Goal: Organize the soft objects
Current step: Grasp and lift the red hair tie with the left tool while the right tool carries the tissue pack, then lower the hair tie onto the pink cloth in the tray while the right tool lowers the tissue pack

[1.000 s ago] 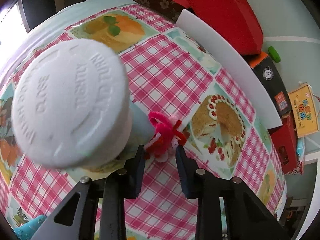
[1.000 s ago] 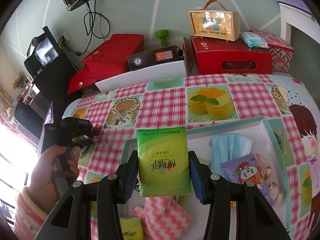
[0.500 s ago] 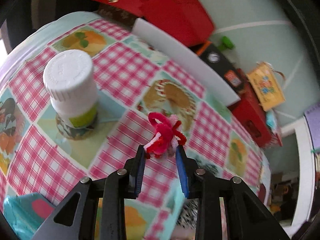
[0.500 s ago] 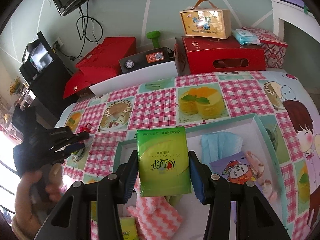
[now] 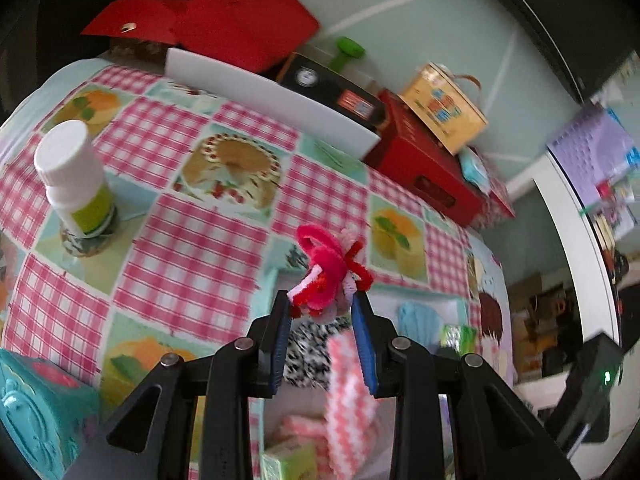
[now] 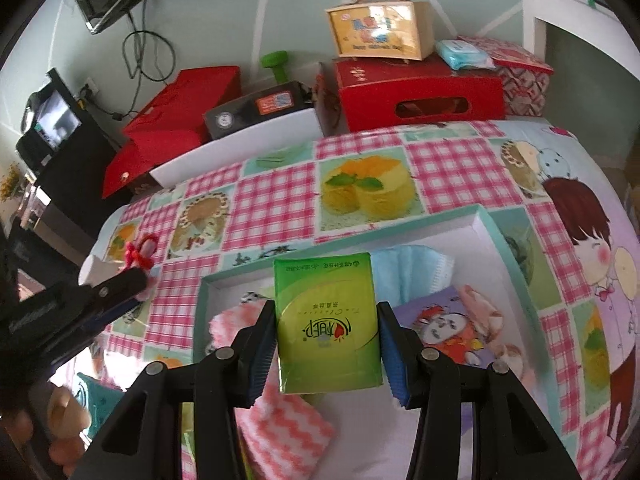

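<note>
My left gripper (image 5: 320, 304) is shut on a red and pink pipe-cleaner flower (image 5: 328, 268), held in the air above the near-left corner of the teal-rimmed white tray (image 6: 476, 214). In the right wrist view that flower (image 6: 140, 252) and the left gripper (image 6: 100, 304) show at the left. My right gripper (image 6: 326, 344) is shut on a green tissue pack (image 6: 326, 328), upright over the tray. In the tray lie a blue face mask (image 6: 412, 272), a cartoon packet (image 6: 444, 324) and pink-and-white wavy cloths (image 6: 280, 420).
A white-capped bottle (image 5: 72, 176) stands on the checked tablecloth at the left. A teal box (image 5: 36, 412) sits at the near left. Behind the table are red boxes (image 6: 416, 92), a yellow carry box (image 6: 376, 30), a white board (image 6: 240, 148) and a black gauge case (image 6: 256, 108).
The left gripper has lifted the flower away from the bottle and swung right, over the tray's corner. The right gripper with the tissue pack has shifted slightly over the tray.
</note>
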A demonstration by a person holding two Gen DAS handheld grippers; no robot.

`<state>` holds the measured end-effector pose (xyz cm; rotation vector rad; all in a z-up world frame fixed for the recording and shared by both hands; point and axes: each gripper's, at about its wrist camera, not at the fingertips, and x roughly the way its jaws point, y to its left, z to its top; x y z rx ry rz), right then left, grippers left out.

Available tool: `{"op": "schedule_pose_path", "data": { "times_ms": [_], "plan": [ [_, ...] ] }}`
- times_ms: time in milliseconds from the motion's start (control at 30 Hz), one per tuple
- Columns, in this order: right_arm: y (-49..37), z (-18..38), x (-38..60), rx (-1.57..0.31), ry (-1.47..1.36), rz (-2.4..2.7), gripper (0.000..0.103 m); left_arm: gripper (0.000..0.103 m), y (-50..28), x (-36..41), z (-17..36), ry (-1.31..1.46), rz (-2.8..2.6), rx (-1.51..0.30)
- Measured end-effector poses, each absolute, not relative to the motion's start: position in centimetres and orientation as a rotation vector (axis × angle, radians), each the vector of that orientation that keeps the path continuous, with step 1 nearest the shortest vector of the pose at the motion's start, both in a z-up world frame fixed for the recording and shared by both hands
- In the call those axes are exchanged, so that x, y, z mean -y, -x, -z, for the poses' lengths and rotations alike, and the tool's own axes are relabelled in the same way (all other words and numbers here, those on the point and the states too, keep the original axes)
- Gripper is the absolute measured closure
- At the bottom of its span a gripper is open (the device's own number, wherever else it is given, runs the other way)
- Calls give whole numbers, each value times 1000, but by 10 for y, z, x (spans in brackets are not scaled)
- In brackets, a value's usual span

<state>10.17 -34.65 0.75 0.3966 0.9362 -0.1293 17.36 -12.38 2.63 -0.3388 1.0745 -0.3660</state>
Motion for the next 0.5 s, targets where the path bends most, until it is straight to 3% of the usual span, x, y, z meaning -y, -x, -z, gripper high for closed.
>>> {"op": "schedule_pose_path", "data": {
  "times_ms": [500],
  "plan": [
    [-89, 5, 373, -989, -414, 219, 52, 71, -129, 174, -1, 169, 527, -1182]
  ]
}}
